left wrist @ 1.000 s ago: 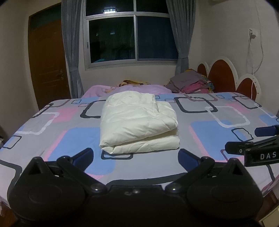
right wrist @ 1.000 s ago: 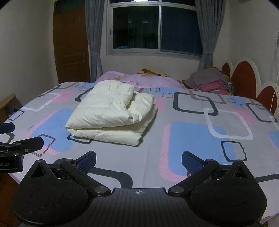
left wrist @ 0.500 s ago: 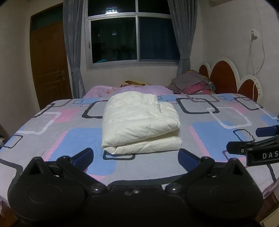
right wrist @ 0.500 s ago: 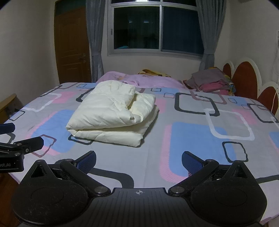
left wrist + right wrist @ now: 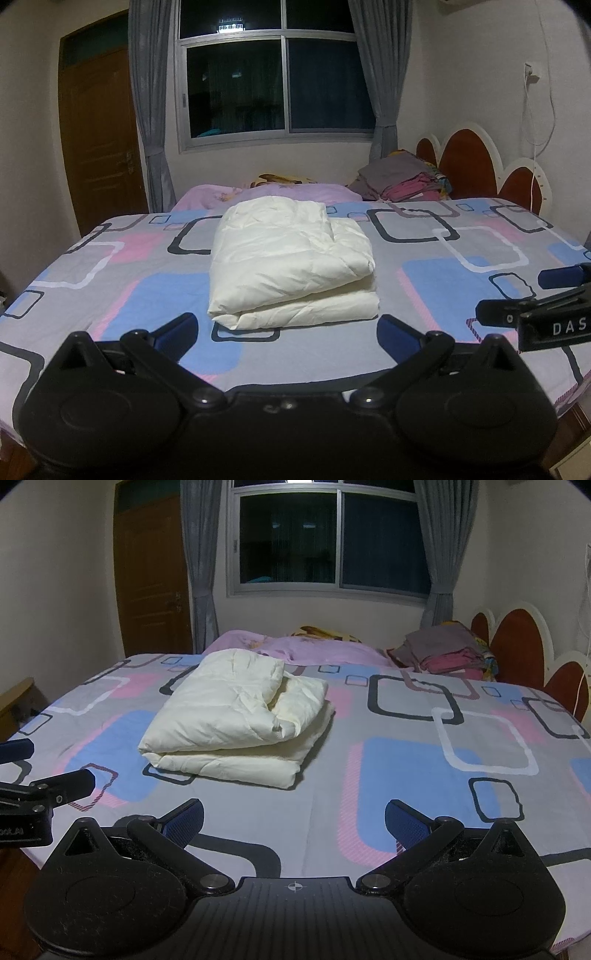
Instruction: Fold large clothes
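A cream-white padded garment (image 5: 291, 262) lies folded into a thick bundle in the middle of the bed (image 5: 110, 280); it also shows in the right wrist view (image 5: 236, 716). My left gripper (image 5: 286, 334) is open and empty, held back over the bed's near edge, apart from the bundle. My right gripper (image 5: 293, 821) is open and empty, also near the bed's front edge, to the right of the bundle. Each gripper shows at the side of the other's view: the right one (image 5: 517, 295) and the left one (image 5: 40, 771).
A pink blanket (image 5: 266, 194) lies at the far side of the bed. A stack of folded clothes (image 5: 406, 179) sits at the far right by the red headboard (image 5: 469, 162). A window with grey curtains (image 5: 273, 74) and a wooden door (image 5: 99, 140) stand behind.
Both views have shifted slightly, the bundle appearing a little further away. The bundle has not moved, and both grippers stay open.
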Tool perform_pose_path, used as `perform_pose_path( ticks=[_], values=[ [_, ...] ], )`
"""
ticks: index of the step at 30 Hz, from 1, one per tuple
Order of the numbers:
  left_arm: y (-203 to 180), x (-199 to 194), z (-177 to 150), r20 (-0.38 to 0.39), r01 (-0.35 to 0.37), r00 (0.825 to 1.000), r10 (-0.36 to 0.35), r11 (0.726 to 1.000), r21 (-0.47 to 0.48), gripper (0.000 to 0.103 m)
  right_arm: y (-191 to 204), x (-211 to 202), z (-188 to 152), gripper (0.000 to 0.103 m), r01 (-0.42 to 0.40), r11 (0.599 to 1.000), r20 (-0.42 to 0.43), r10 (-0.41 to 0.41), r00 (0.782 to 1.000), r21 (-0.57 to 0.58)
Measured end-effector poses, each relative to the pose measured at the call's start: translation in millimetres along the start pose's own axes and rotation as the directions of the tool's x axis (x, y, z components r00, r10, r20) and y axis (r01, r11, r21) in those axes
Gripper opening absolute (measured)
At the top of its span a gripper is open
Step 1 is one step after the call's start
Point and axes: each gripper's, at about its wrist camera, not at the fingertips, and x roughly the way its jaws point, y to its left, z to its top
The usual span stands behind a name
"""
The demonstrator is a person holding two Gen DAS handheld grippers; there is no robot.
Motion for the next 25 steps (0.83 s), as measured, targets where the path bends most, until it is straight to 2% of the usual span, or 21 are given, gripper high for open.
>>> perform_pose_path(
  ticks=[25],
  values=[
    [-7.2, 0.3, -0.8, 0.006, 0.027, 1.000, -0.027, 1.000, -0.004, 0.103, -7.8, -4.2, 1.9, 0.103, -0.019, 1.000, 0.009, 0.019, 1.000, -0.002]
  ],
)
